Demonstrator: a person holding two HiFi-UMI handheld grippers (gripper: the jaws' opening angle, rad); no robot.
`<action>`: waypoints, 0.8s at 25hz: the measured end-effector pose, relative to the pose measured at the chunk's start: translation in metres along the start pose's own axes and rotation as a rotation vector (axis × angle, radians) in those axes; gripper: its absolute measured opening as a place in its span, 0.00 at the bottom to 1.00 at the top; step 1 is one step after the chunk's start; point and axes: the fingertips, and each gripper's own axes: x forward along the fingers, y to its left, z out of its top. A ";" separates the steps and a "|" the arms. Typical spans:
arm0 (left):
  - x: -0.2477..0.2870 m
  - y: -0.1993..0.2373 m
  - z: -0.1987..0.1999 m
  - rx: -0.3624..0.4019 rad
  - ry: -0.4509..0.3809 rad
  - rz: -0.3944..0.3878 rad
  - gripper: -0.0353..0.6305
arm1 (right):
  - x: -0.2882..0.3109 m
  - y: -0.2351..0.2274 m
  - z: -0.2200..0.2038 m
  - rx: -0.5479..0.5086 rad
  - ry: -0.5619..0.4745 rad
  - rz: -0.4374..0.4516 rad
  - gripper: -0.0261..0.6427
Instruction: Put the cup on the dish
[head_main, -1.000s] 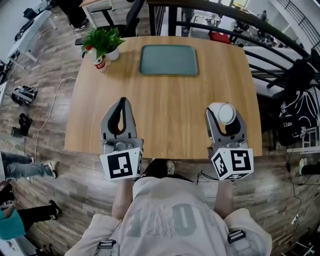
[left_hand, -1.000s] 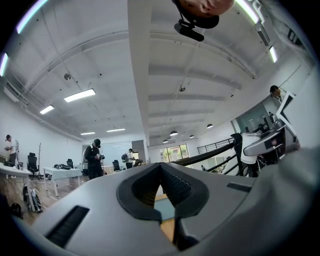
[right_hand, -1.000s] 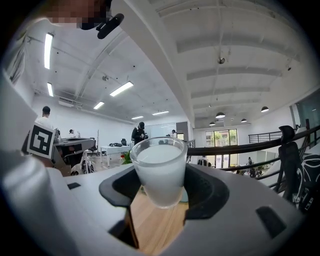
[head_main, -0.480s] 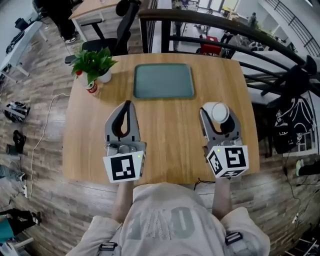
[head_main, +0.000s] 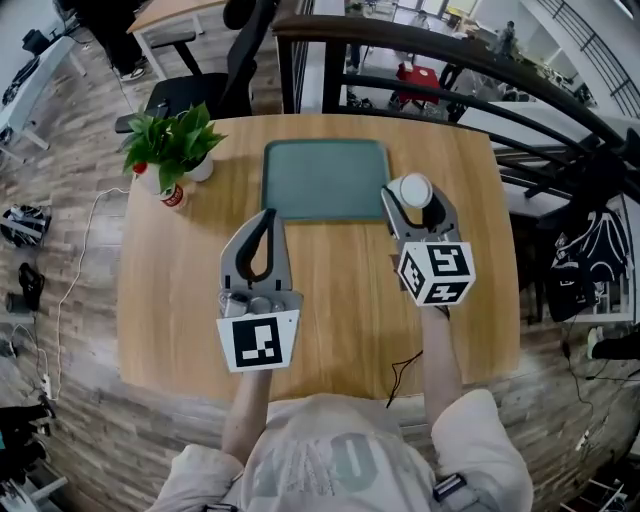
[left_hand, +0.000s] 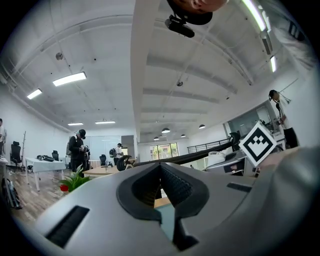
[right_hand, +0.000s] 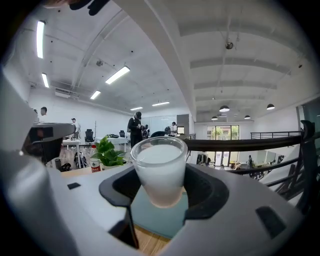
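While the right claw (head_main: 411, 198) clamps the white cup (head_main: 415, 189) upright, it hangs at the right edge of the green dish (head_main: 325, 178); the left claw (head_main: 266, 216), pinched together on nothing, hovers above the wooden surface (head_main: 340, 300) nearby.

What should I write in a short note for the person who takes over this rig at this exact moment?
Right hand-held gripper: shut on the white cup, which is upright.
Left hand-held gripper: jaws together, nothing between them, over the table near the dish's front left corner.
Dish: green, at the far middle of the table, nothing on it.
Done: the cup is picked up and is at the dish's right edge.
Left: probably move the cup over the dish's middle, lower it, open the jaws and pull back.
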 end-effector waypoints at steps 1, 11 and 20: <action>0.006 0.001 -0.005 -0.007 0.009 0.000 0.06 | 0.014 -0.006 -0.005 0.010 0.012 -0.003 0.44; 0.061 0.030 -0.072 -0.056 0.129 0.033 0.06 | 0.155 -0.039 -0.075 0.034 0.162 -0.019 0.44; 0.082 0.042 -0.120 -0.075 0.217 0.055 0.06 | 0.224 -0.052 -0.129 0.056 0.273 -0.044 0.44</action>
